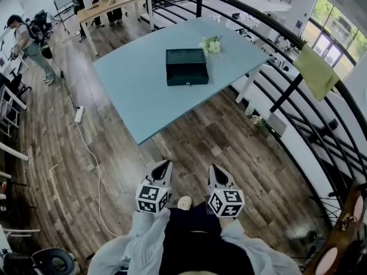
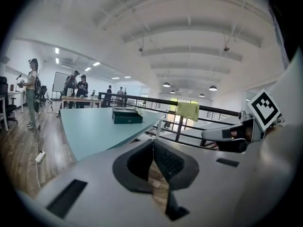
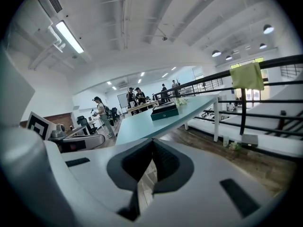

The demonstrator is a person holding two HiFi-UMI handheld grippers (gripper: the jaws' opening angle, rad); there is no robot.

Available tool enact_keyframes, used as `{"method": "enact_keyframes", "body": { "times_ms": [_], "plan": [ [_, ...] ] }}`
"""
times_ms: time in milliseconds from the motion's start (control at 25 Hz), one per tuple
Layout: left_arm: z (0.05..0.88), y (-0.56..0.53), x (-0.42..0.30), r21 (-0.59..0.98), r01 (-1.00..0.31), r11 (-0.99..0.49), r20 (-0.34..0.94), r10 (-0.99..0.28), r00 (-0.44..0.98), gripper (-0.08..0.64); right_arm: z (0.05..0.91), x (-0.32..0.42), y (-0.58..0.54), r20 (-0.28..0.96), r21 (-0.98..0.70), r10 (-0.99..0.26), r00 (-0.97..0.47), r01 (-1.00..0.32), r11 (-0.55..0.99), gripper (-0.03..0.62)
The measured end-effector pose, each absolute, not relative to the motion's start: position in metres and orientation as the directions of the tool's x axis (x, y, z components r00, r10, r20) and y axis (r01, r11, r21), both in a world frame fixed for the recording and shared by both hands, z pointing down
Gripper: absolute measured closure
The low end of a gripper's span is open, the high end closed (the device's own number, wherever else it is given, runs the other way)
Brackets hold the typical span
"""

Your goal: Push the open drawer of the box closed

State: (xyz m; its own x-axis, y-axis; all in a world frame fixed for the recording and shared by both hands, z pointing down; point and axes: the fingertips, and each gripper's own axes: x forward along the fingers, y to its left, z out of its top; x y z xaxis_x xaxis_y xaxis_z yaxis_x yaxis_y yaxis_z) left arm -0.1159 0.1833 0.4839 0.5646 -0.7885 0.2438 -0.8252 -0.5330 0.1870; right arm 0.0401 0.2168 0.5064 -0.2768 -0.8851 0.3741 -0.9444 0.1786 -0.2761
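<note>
Box (image 1: 187,66) sits crosswise, front facing near table (image 1: 132,90) edge — left gripper (image 1: 164,165) and right gripper (image 1: 213,169) jaws closed, empty.

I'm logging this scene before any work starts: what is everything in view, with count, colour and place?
box: one, dark green, on the table
table: one, light blue, middle of the head view
flowers: one bunch, white-green, on the table beside the box
cloth: one, yellow-green, draped over the railing
railing: one, black, at right
power strip: one, white, on the floor left of the table
left tongs: one, grey, shut and empty, short of the table
right tongs: one, grey, shut and empty, beside the left
</note>
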Motion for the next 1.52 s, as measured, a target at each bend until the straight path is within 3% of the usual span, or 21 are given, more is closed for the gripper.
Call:
{"method": "enact_keyframes", "body": {
  "times_ms": [520, 1520],
  "plan": [
    [0.494, 0.164, -0.109, 0.191, -0.823, -0.535, 0.284, -0.772, 0.568, 0.543, 0.511, 0.060, 0.194, 0.391, -0.283, -0.885, -0.252, -0.948, 0.145, 0.586],
    [0.498, -0.011, -0.064, 0.191, -0.880, -0.434, 0.304, -0.826, 0.474, 0.543, 0.518, 0.102, 0.007, 0.419, -0.302, -0.826, -0.376, -0.916, 0.264, 0.586]
  ]
}}
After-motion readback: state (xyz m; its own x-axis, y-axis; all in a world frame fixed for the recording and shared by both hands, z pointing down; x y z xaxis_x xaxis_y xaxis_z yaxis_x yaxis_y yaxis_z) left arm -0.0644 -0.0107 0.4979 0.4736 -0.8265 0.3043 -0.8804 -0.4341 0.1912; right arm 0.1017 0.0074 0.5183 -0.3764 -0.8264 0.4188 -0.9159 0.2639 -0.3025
